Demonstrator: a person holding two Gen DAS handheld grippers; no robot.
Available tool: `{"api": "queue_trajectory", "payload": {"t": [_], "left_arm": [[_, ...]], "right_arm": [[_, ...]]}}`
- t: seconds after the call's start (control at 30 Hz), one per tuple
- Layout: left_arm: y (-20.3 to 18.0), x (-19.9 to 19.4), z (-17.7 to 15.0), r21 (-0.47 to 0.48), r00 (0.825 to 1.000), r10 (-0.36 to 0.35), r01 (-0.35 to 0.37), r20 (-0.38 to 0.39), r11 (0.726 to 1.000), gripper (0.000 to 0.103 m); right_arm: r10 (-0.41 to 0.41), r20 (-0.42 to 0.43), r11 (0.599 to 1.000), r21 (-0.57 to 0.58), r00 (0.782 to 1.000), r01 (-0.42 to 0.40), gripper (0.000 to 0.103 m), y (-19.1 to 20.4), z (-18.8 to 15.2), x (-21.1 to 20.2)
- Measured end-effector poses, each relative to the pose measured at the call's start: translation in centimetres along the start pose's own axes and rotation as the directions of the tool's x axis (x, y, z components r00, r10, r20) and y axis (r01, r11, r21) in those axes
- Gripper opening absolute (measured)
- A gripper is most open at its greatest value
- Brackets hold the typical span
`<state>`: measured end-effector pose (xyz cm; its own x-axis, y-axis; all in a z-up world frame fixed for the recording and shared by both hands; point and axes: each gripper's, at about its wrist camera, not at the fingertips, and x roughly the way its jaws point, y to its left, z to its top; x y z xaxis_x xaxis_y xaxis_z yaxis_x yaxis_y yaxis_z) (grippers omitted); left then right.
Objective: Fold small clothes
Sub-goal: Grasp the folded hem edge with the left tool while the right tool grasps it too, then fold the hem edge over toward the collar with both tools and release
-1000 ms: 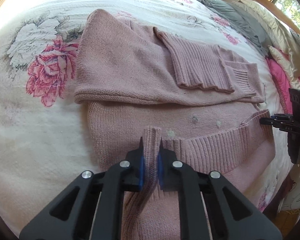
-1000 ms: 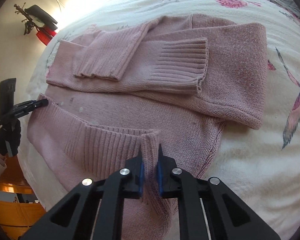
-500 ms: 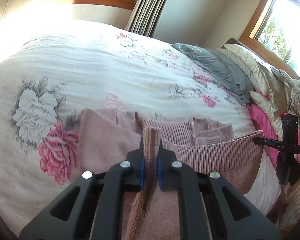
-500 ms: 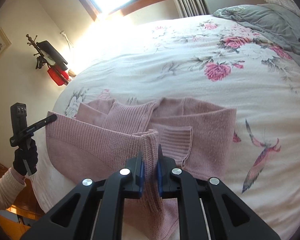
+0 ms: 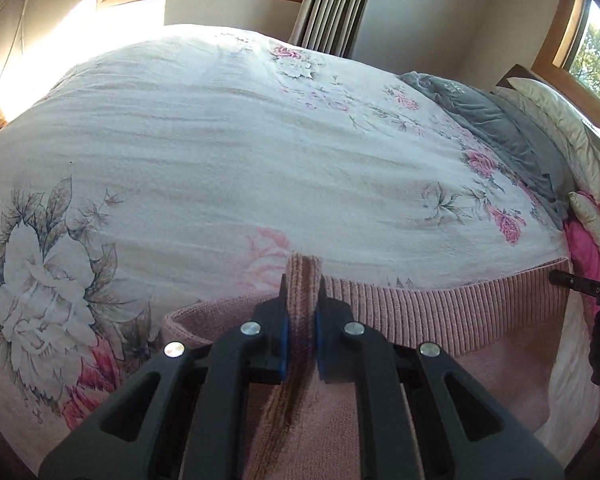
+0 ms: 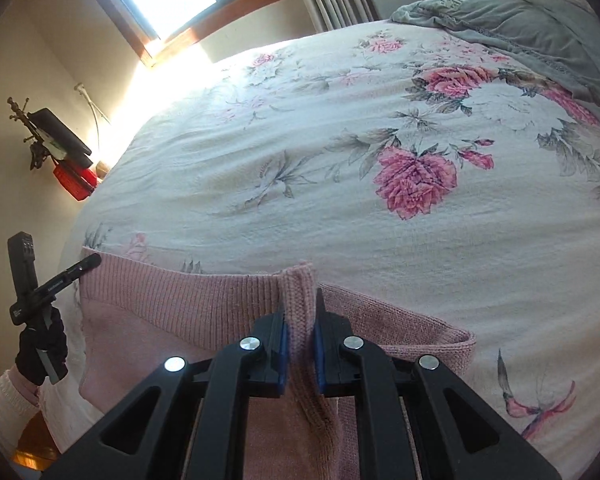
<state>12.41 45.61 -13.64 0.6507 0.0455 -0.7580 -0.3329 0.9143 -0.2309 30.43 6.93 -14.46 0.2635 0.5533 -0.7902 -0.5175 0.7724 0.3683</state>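
Both grippers are up off the bed with the pink sweater's (image 5: 440, 316) ribbed hem stretched between them, so by the look of it this is mid-fold: the bottom edge is raised and heading over the rest of the garment, which hangs below and behind the fingers, mostly out of sight. The left gripper (image 5: 302, 312) has its blue pads pressed on a bunched tab of hem that pokes up just past the fingertips; the ribbing runs off to its right, all the way to the other tool's tip at the frame edge. The right gripper (image 6: 300, 312) pinches its own corner of hem the same way, the knit trailing left toward the gloved hand (image 6: 42, 346) gripping the far handle. Ahead of both lies the floral bedspread (image 6: 340, 184), bare of clothing. Left to do, I'd judge: lay the hem down and square the edges. Both tools point roughly level, held forward across the bed.
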Motion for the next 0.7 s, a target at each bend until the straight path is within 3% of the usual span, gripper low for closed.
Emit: {"api": "queue_trajectory", "payload": {"t": [0.17, 0.27, 0.37, 0.5, 0.7], "left_arm": [[1.8, 2.3, -0.4, -0.050, 0.999, 0.015, -0.018, -0.049, 0.999, 0.020], [3.0, 2.2, -1.0, -0.080, 0.997, 0.029, -0.034, -0.065, 0.996, 0.028], [3.7, -0.3, -2.0, -0.122, 0.999, -0.007, 0.001, -0.045, 0.993, 0.034], [3.0, -4.7, -5.3, -0.090, 0.998, 0.000, -0.005, -0.059, 0.996, 0.042], [1.3, -8.1, -13.3, -0.053, 0.986, 0.025, -0.035, -0.166, 0.998, 0.044]], "right_arm": [[-0.029, -0.035, 0.999, 0.025, 0.999, 0.030, 0.010, -1.3, -0.1, 2.3], [-0.067, -0.058, 0.997, 0.032, 0.996, 0.068, 0.022, -2.0, -0.2, 2.8], [-0.079, -0.035, 0.996, 0.040, 0.996, 0.080, 0.031, -2.2, -1.2, 0.7], [-0.011, -0.043, 0.999, 0.037, 0.999, 0.012, 0.043, -1.2, -5.2, -3.3], [0.033, -0.205, 0.997, 0.080, 0.978, -0.017, 0.045, -0.4, -14.7, -4.5]]}}
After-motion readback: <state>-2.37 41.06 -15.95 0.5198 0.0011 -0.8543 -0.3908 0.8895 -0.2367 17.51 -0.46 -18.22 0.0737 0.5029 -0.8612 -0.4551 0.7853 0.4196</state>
